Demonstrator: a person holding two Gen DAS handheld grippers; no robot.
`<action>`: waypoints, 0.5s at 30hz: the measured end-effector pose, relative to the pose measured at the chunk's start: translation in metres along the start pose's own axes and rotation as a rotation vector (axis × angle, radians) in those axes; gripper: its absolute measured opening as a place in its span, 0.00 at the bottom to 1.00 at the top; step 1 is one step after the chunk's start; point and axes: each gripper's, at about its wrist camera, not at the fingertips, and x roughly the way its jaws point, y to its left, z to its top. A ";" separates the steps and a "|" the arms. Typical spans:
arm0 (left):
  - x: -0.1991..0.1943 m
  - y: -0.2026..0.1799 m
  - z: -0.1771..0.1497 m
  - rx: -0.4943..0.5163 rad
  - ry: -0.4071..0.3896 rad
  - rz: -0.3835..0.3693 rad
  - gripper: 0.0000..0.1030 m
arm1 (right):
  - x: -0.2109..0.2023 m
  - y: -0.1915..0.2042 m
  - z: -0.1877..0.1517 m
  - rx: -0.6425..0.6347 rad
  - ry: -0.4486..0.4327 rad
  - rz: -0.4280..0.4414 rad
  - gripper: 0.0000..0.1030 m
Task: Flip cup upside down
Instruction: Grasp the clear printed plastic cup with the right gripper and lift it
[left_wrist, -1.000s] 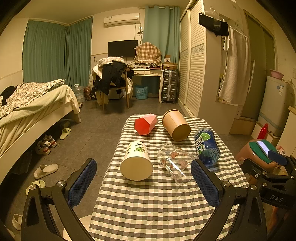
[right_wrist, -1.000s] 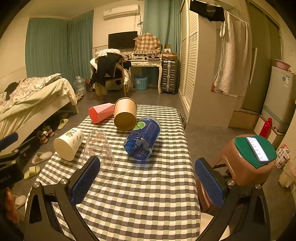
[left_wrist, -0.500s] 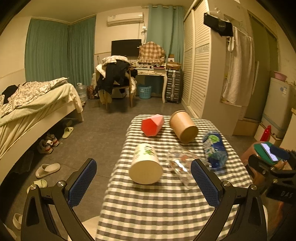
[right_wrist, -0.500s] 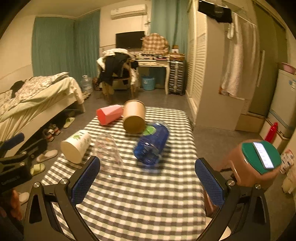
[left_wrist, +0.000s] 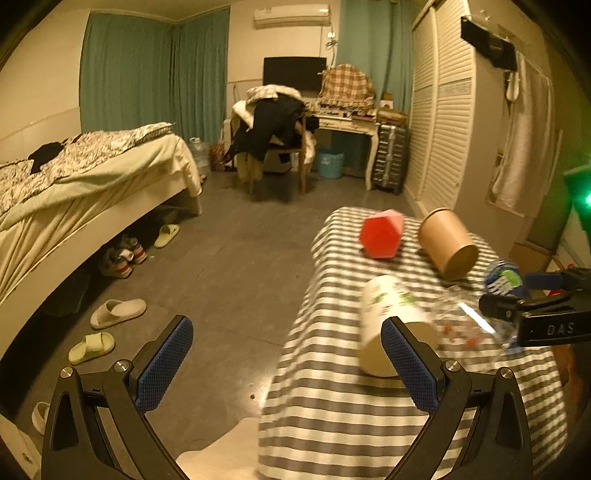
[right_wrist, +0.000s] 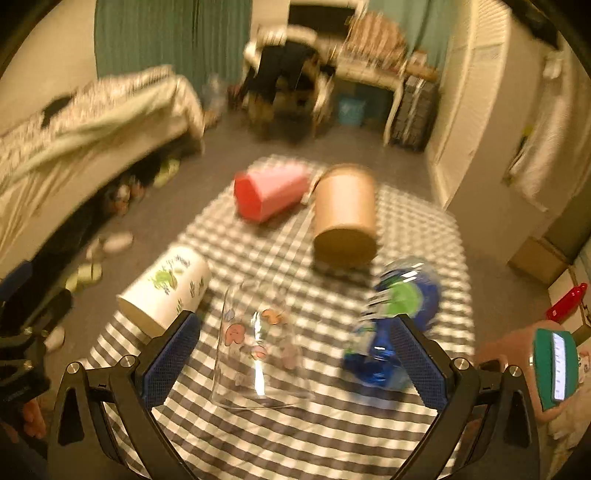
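Several cups lie on their sides on the checked table (right_wrist: 332, 435). A clear glass cup with cartoon prints (right_wrist: 258, 350) lies between my right gripper's open fingers; my right gripper (right_wrist: 295, 362) is open and empty just above it. A blue cup (right_wrist: 399, 325), a white printed cup (right_wrist: 166, 291), a brown paper cup (right_wrist: 345, 218) and a red cup (right_wrist: 271, 195) lie around it. My left gripper (left_wrist: 288, 365) is open and empty, off the table's left edge; the white cup (left_wrist: 388, 325) sits by its right finger.
A bed (left_wrist: 74, 184) and slippers (left_wrist: 118, 312) are left of the table (left_wrist: 369, 424). A brown stool with a phone on a green pad (right_wrist: 554, 365) stands at the right. A wardrobe (left_wrist: 443, 129) and a cluttered desk chair (left_wrist: 273, 129) are at the back.
My right gripper has moved forward and down over the clear cup. My left gripper has swung left, so the table now lies at its right. The cups have not moved.
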 end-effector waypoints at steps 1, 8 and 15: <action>0.003 0.002 -0.001 -0.002 0.004 0.002 1.00 | 0.009 0.001 0.000 -0.004 0.033 0.007 1.00; 0.021 0.016 -0.006 -0.019 0.029 -0.013 1.00 | 0.046 0.021 -0.005 -0.075 0.170 -0.014 0.97; 0.019 0.020 -0.008 -0.028 0.035 -0.029 1.00 | 0.071 0.031 -0.023 -0.079 0.249 -0.013 0.66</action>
